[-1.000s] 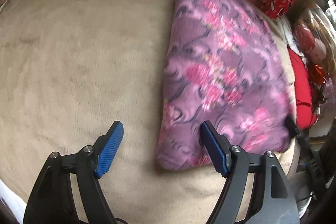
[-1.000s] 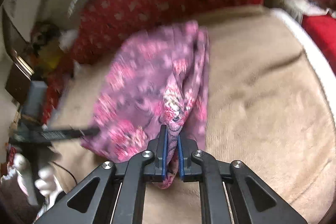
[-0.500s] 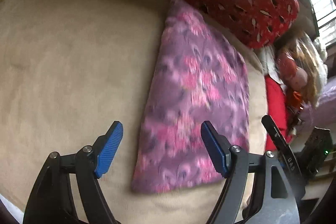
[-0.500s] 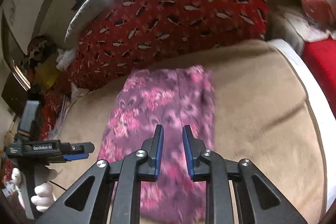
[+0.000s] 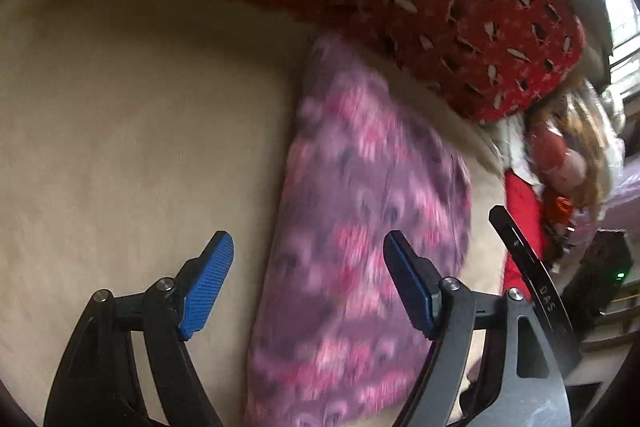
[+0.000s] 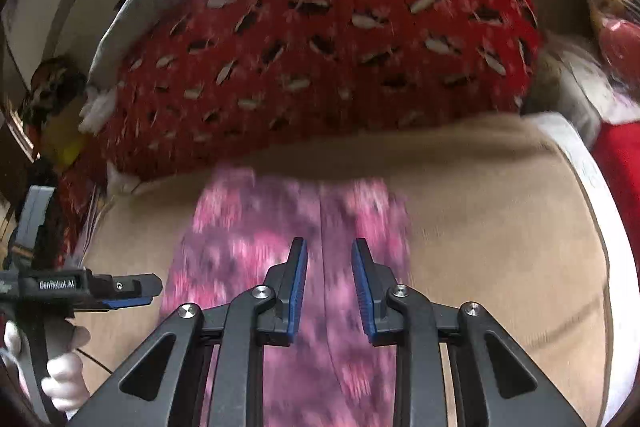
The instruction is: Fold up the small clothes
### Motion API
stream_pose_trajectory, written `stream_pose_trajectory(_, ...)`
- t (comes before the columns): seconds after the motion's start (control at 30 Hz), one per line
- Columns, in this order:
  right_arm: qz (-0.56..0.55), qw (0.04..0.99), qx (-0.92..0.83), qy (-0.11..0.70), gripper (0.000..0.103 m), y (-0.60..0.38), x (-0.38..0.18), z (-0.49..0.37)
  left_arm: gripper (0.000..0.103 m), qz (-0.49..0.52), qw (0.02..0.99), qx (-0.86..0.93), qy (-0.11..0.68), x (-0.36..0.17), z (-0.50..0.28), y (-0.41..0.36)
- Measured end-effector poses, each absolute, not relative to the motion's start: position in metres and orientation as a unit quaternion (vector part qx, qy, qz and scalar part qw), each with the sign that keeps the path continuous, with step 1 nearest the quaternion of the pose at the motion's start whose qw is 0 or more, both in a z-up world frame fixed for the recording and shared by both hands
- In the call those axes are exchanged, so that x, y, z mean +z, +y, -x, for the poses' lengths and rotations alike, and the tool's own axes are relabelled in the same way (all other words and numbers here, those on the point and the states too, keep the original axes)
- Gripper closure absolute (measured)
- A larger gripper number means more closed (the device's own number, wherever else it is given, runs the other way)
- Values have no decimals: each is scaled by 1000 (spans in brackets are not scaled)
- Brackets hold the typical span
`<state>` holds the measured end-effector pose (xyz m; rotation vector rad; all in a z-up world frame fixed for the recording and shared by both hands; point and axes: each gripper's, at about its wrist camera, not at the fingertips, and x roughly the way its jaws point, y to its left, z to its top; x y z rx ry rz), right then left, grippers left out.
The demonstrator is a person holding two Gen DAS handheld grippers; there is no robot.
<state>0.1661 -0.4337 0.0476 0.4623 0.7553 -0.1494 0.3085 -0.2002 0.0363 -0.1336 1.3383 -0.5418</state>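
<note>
Now the right gripper [image 6: 329,263] has opened wider above the folded garment [image 6: 280,267].

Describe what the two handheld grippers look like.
Both the left gripper and the right gripper have black angular linkage arms with silver pivot screws and ribbed blue pads. The left one's body carries white "GenRobot.AI" lettering, held in a white glove.

A beige bed cover [image 5: 132,131] carries the folded purple-pink floral garment [image 5: 360,247] and a red patterned pillow [image 6: 320,39].
</note>
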Motion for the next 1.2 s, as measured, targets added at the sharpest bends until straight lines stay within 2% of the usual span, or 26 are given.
stream_pose_trajectory(0.1, -228, 893, -77, 381, 78, -433, 28, -196, 25, 49, 743, -233, 625, 18, -320, -215)
stream_pose_trajectory(0.13, -219, 888, -85, 395, 82, -435, 19, -202, 25, 39, 741, -221, 633, 7, -322, -220)
stream_pose_trajectory(0.2, -198, 859, -111, 459, 86, -438, -18, -214, 21, 37, 726, -215, 652, -17, -326, -225)
stream_pose_trajectory(0.37, -268, 862, -95, 419, 88, -461, -11, -191, 20, 69, 718, -240, 650, -6, -330, -209)
stream_pose_trajectory(0.5, -324, 860, -96, 383, 70, -479, 2, -161, 20, 136, 699, -268, 648, -1, -320, -168)
stream_pose_trajectory(0.53, -341, 857, -80, 379, 61, -481, 2, -157, 20, 153, 692, -271, 652, -2, -314, -165)
stream_pose_trajectory(0.57, -357, 852, -68, 378, 57, -481, -1, -152, 20, 171, 681, -274, 657, -7, -308, -165)
stream_pose_trajectory(0.63, -371, 835, -61, 402, 39, -474, -18, -149, 20, 188, 664, -277, 669, -19, -299, -163)
stream_pose_trajectory(0.67, -374, 825, -56, 420, 39, -470, -27, -153, 20, 185, 666, -278, 667, -20, -296, -162)
stream_pose_trajectory(0.83, -440, 815, -20, 377, 39, -462, -32, -139, 20, 177, 654, -295, 674, -17, -287, -177)
stream_pose_trajectory(1.0, -421, 826, -19, 374, 39, -458, -37, -133, 20, 164, 669, -276, 670, -19, -282, -191)
stream_pose_trajectory(1.03, -416, 827, -13, 377, 44, -456, -36, -134, 27, 160, 680, -273, 661, -14, -278, -195)
stream_pose_trajectory(1.07, -403, 831, -2, 384, 53, -453, -33, -134, 41, 151, 688, -271, 656, -12, -275, -198)
stream_pose_trajectory(1.1, -385, 836, 1, 391, 60, -451, -30, -135, 48, 127, 702, -264, 650, -8, -272, -202)
stream_pose_trajectory(1.13, -363, 845, -1, 393, 67, -447, -25, -135, 58, 98, 715, -258, 642, -4, -268, -205)
stream_pose_trajectory(1.17, -344, 852, 0, 394, 71, -445, -20, -136, 66, 74, 728, -258, 631, 0, -263, -205)
stream_pose_trajectory(1.2, -332, 858, -2, 393, 76, -442, -15, -135, 70, 58, 739, -260, 619, 5, -258, -206)
